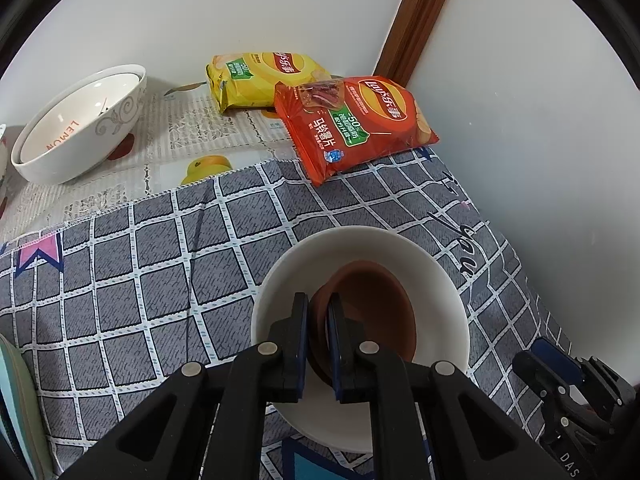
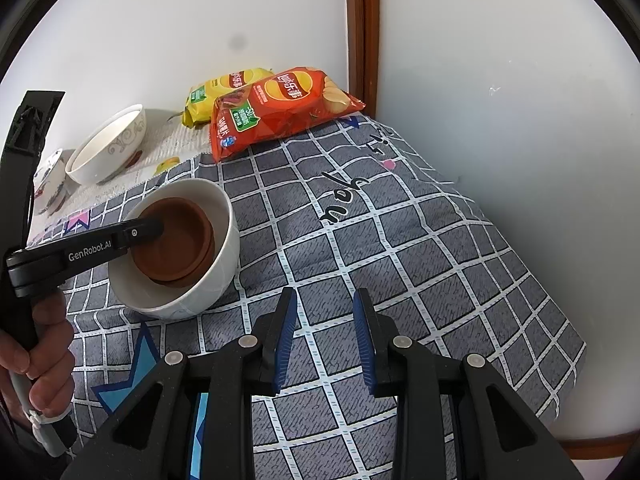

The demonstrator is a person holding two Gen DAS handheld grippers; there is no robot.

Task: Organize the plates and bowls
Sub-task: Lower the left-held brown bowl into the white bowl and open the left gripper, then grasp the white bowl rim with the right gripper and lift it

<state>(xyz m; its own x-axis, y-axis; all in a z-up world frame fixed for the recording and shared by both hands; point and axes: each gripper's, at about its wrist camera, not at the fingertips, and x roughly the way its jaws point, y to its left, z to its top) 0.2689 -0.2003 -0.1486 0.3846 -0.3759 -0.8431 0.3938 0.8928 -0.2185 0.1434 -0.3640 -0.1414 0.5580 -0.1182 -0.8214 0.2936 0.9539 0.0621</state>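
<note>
Left wrist view: the brown bowl (image 1: 372, 312) sits inside the white bowl (image 1: 360, 280) on the grey checked cloth (image 1: 140, 260). The left gripper (image 1: 319, 320) is clamped on the brown bowl's near rim, one pad inside and one outside. In the right wrist view, the right gripper (image 2: 325, 328) hovers over the cloth, its jaws apart and holding nothing. Farther back, a patterned bowl (image 1: 80, 124) leans on the fruit-print mat (image 1: 192, 128), near two chip bags (image 1: 352, 124). I judge that the nesting is partly done; the far bowls are still to be collected.
</note>
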